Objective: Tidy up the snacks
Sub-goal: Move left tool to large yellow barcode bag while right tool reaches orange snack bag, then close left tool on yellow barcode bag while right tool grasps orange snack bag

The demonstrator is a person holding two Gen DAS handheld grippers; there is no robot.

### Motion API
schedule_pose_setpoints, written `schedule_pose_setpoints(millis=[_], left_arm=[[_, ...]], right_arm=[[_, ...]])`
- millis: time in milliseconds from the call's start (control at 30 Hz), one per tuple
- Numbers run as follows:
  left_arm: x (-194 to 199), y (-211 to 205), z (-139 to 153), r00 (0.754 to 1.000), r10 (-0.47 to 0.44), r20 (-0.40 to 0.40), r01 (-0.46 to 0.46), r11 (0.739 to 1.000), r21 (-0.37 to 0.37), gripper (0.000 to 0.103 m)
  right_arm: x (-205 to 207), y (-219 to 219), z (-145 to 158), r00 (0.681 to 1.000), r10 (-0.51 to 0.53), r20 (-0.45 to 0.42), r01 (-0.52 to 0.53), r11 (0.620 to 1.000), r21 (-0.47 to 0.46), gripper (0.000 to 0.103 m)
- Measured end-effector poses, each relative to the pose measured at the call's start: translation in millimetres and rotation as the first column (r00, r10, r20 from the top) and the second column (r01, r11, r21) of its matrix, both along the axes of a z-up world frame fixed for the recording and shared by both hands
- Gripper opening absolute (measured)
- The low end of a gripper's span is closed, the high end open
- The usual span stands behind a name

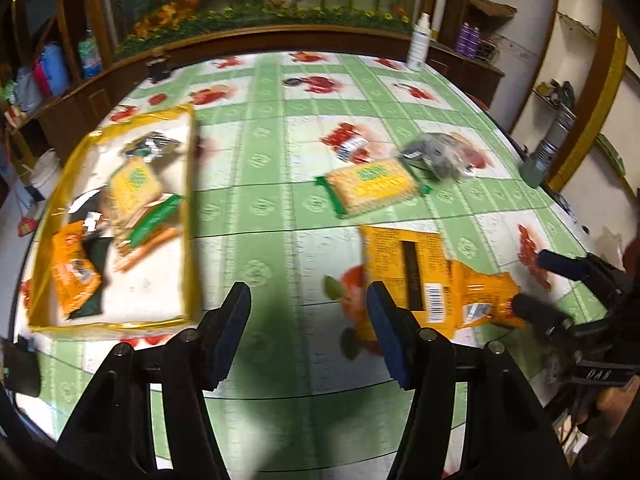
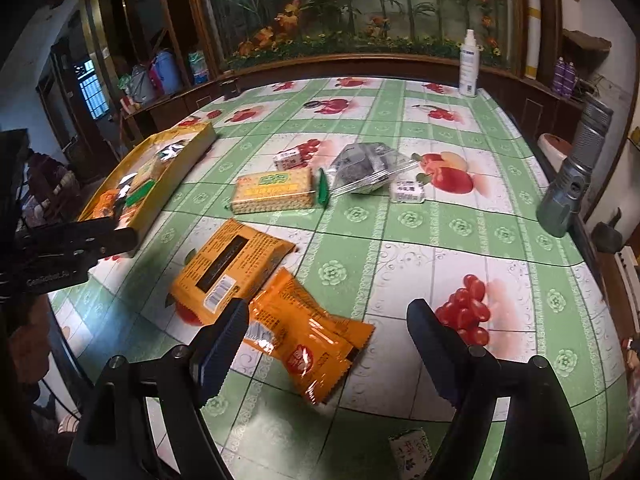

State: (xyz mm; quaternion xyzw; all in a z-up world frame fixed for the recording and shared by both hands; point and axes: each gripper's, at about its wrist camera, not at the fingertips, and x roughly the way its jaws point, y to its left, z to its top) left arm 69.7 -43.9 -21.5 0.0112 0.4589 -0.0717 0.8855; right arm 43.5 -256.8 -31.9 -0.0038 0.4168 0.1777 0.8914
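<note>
A yellow tray point(image 1: 192, 208) point(image 2: 188, 148) at the table's left holds several snack packs. Loose on the table lie a yellow cracker pack point(image 1: 374, 188) point(image 2: 274, 192), a clear bag of dark snacks point(image 1: 438, 156) point(image 2: 366, 168), a large orange pack point(image 1: 404, 268) point(image 2: 228, 260) and a smaller orange pack point(image 1: 488, 296) point(image 2: 308, 332). My left gripper point(image 1: 308, 332) is open and empty over bare cloth between tray and large orange pack. My right gripper point(image 2: 328, 352) point(image 1: 536, 284) is open, straddling the smaller orange pack without gripping it.
Two small white wrapped sweets point(image 2: 406, 192) point(image 2: 286, 160) and another small packet point(image 2: 410, 450) lie on the fruit-print tablecloth point(image 2: 440, 240). A white spray bottle point(image 2: 468, 64) stands at the far edge, a grey flashlight point(image 2: 572, 176) at the right edge. Wooden cabinets surround the table.
</note>
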Motion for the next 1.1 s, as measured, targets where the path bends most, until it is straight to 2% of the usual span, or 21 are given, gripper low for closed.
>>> schedule_pose_setpoints(millis=[100, 233, 367, 500, 600, 633, 667, 733, 767, 800, 933, 1000, 1067, 1100], left_arm=[[6, -15, -5, 0.999, -0.033, -0.032, 0.032, 0.999, -0.023, 0.059], [13, -25, -7, 0.996, -0.064, -0.062, 0.061, 0.997, -0.051, 0.059], [20, -27, -10, 0.991, -0.084, -0.1, 0.075, 0.993, -0.09, 0.059], [29, -36, -14, 0.988, -0.1, -0.117, 0.09, 0.992, -0.09, 0.059], [33, -47, -19, 0.984, -0.121, -0.133, 0.109, 0.99, -0.089, 0.059], [33, -50, -20, 0.983, -0.123, -0.133, 0.112, 0.99, -0.087, 0.059], [33, -53, -20, 0.983, -0.125, -0.131, 0.114, 0.989, -0.089, 0.059], [35, -57, -21, 0.982, -0.14, -0.13, 0.128, 0.987, -0.095, 0.06], [36, -60, -22, 0.981, -0.145, -0.132, 0.133, 0.987, -0.093, 0.064], [36, -64, -23, 0.981, -0.144, -0.128, 0.134, 0.988, -0.08, 0.069], [38, -79, -28, 0.986, -0.132, -0.103, 0.135, 0.99, 0.027, 0.073], [38, -80, -33, 0.987, -0.127, -0.1, 0.133, 0.99, 0.052, 0.075], [41, -76, -43, 0.984, -0.113, -0.136, 0.122, 0.991, 0.058, 0.075], [42, -72, -47, 0.986, -0.102, -0.135, 0.111, 0.992, 0.062, 0.081]], right_arm=[[0, 8, -8, 0.994, 0.101, -0.036, -0.101, 0.995, 0.002, 0.083], [0, 25, -16, 0.969, 0.241, -0.056, -0.244, 0.968, -0.059, 0.083], [7, 35, -21, 0.943, 0.327, -0.067, -0.332, 0.939, -0.094, 0.083], [20, 45, -33, 0.914, 0.387, -0.122, -0.401, 0.907, -0.126, 0.082], [23, 47, -39, 0.916, 0.375, -0.138, -0.396, 0.902, -0.173, 0.072], [21, 45, -38, 0.919, 0.368, -0.139, -0.389, 0.904, -0.175, 0.061], [19, 41, -37, 0.923, 0.357, -0.141, -0.377, 0.911, -0.165, 0.054], [16, 33, -35, 0.93, 0.336, -0.149, -0.357, 0.922, -0.152, 0.052], [13, 30, -36, 0.933, 0.326, -0.149, -0.347, 0.926, -0.146, 0.052], [12, 27, -35, 0.936, 0.319, -0.149, -0.339, 0.931, -0.136, 0.052], [7, 19, -34, 0.949, 0.283, -0.137, -0.296, 0.951, -0.091, 0.05], [7, 17, -33, 0.957, 0.258, -0.131, -0.27, 0.959, -0.085, 0.047], [7, 16, -33, 0.962, 0.241, -0.127, -0.252, 0.964, -0.086, 0.046], [7, 16, -32, 0.964, 0.232, -0.127, -0.243, 0.966, -0.083, 0.046]])
